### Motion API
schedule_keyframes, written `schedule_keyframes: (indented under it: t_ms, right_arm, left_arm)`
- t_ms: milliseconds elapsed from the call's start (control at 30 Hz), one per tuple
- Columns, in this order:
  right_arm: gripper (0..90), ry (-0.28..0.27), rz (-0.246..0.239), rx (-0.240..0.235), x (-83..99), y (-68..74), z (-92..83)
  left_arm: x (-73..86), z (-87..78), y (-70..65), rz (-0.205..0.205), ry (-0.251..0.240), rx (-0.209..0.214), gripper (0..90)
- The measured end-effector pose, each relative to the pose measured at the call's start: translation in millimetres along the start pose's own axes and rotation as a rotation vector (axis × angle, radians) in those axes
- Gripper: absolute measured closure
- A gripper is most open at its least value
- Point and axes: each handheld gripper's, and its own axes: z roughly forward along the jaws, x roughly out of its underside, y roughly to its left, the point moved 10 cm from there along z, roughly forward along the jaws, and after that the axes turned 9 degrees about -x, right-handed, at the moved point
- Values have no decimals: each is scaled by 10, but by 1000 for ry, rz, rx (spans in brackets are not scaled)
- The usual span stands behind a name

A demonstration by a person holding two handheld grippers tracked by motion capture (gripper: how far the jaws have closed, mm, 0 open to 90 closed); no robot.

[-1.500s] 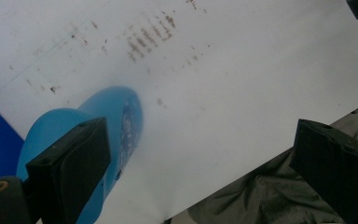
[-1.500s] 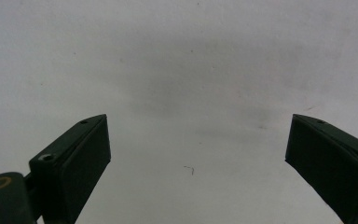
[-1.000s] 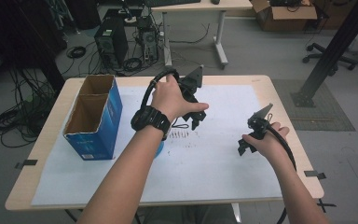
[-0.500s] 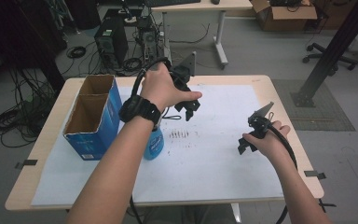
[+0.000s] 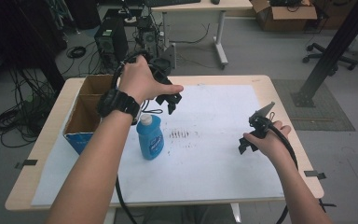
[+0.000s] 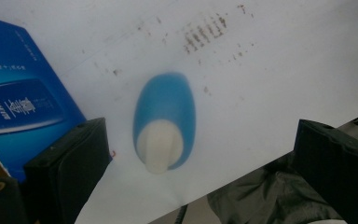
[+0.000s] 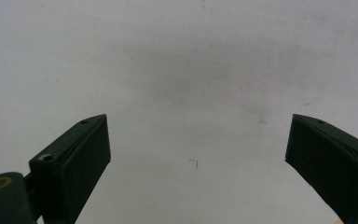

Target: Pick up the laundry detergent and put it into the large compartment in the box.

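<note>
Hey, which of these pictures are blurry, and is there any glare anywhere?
Left gripper view: the blue bottle is soft and out of focus, box print sharper. Right gripper view: jaws crisp, white sheet evenly lit, faint shadow. High view: sharp, no glare.

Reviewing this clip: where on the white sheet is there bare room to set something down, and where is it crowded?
Free: the sheet between the blue bottle and the right gripper, and its far right corner. Crowded: the left side, where the bottle stands beside the open cardboard box, under the left gripper.
</note>
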Motion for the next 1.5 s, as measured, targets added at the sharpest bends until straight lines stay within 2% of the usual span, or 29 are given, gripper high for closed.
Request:
schedule_keyframes:
  t_ms: [233,500,1267,1500]
  right_arm:
    - [66,5,-2,0,-5,9,23]
    - [67,12,3,-1,-1,13,49]
    - [68,31,-6,2,18,6,160]
    - [69,32,-2,3,22,8,179]
  left_arm:
    - [70,88,102,-11,16,-4,46]
    - [127,246,137,-1,41,-7,45]
    - [232,731,67,24,98,15,47]
    - [256,850,45,45,108,15,50]
